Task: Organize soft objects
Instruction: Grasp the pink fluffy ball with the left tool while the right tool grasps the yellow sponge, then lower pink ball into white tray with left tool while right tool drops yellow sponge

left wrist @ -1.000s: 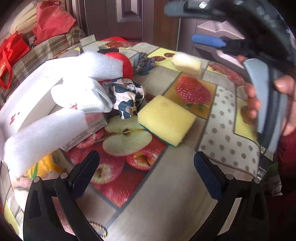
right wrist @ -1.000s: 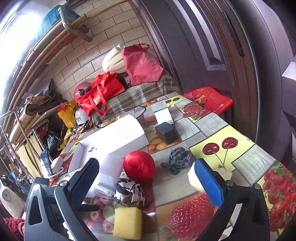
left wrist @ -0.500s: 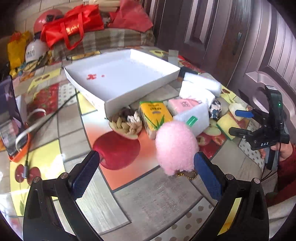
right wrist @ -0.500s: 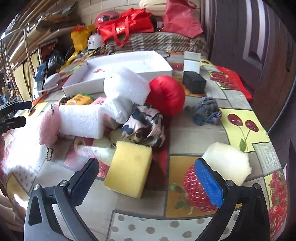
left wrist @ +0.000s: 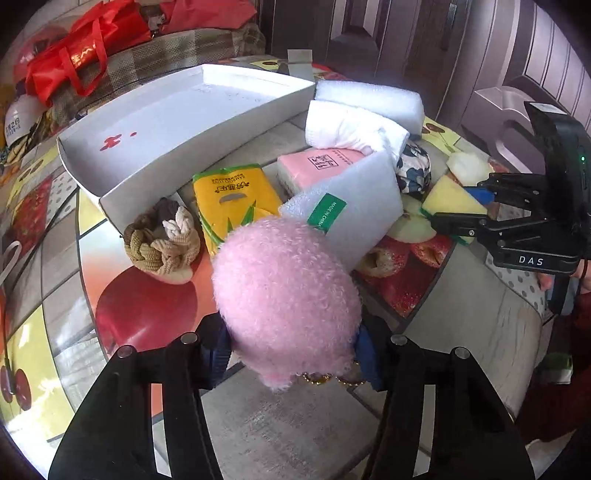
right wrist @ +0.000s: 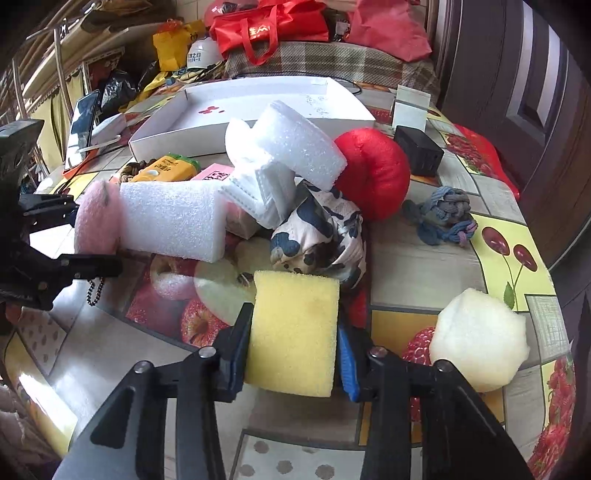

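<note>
Left hand-held gripper (left wrist: pixel 291 350): jaws having just been closing, now clamping the pink plush ball (left wrist: pixel 286 299), its bead chain (right wrist: pixel 94 291) dangling onto the bench (left wrist: pixel 280 417).

Right hand-held gripper (right wrist: pixel 293 345): jaws likewise having just been closing, now pressing both sides of the yellow sponge (right wrist: pixel 293 332), which is lying on the bench.

Just beside the sponge, a cream foam ball (right wrist: pixel 480 339) is sitting. Crowding behind: a patterned cloth bundle (right wrist: pixel 321 236), a white foam block (right wrist: pixel 171 225) touching the plush ball, a second foam block (right wrist: pixel 299 144) leaning over folded white masks (right wrist: pixel 264 197), a red cushion (right wrist: pixel 373 173) and a blue knotted rope (right wrist: pixel 441 219).

Further off, a yellow tissue pack (left wrist: pixel 234 199), a pink pack (left wrist: pixel 321 168) and a braided rope knot (left wrist: pixel 162 240) are lying against a white tray (left wrist: pixel 155 122).

The bench is wearing a fruit-print cover; red bags (right wrist: pixel 269 27) are resting beyond, beside a dark door (right wrist: pixel 517 74).
</note>
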A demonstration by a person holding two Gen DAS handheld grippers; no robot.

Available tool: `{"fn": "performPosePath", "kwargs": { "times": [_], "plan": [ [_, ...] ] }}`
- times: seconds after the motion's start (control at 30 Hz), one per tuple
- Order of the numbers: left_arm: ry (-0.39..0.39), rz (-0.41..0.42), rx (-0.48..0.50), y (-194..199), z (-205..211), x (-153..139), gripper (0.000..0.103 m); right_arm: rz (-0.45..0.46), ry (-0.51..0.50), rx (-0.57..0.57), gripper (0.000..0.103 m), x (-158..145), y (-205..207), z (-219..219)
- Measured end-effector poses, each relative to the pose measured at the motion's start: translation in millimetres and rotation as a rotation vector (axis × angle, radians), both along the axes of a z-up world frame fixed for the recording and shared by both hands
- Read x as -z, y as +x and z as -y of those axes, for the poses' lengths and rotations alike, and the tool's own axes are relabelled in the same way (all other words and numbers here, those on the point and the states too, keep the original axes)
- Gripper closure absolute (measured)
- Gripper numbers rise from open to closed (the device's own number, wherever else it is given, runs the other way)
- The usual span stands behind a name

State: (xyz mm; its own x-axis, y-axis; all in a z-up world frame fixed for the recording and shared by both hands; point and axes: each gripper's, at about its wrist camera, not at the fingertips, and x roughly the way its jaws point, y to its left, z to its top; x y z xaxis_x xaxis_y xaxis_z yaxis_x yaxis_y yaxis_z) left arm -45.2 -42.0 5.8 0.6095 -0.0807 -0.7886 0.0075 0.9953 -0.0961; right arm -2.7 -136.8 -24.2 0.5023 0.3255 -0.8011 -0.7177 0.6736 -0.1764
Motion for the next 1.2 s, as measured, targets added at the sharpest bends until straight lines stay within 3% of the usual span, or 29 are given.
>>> {"fn": "performPosePath", "kwargs": {
  "times": [0.07, 0.2, 0.37, 0.5, 0.63, 1.0, 1.2],
  "plan": [
    [-0.017, 0.030, -0.005, -9, -3, -3, 0.050, -0.003, 0.035, -0.020, 0.064, -6, -4, 3],
    [0.033, 0.146, -0.052, -34, -11, -26, 0.050, 0.053, 0.152, -0.040, 0.064, -38, -12, 8],
    [0.081, 0.301, -0.206, -50, -39, -63, 0.050, 0.187, 0.328, -0.002, 0.064, -84, -14, 13],
    [0.049, 0.319, -0.324, -36, -61, -78, 0.050, 0.240, 0.430, 0.042, 0.064, -105, -5, 11],
    [0.089, 0.331, -0.381, -17, -65, -89, 0.050, 0.265, 0.473, 0.042, 0.064, -115, 3, -4],
    [0.145, 0.339, -0.388, 18, -65, -87, 0.050, 0.166, 0.494, 0.047, 0.064, -99, 24, -26],
    [0.161, 0.341, -0.421, 35, -73, -87, 0.049, 0.057, 0.535, 0.046, 0.064, -96, 45, -46]
  ]
}}
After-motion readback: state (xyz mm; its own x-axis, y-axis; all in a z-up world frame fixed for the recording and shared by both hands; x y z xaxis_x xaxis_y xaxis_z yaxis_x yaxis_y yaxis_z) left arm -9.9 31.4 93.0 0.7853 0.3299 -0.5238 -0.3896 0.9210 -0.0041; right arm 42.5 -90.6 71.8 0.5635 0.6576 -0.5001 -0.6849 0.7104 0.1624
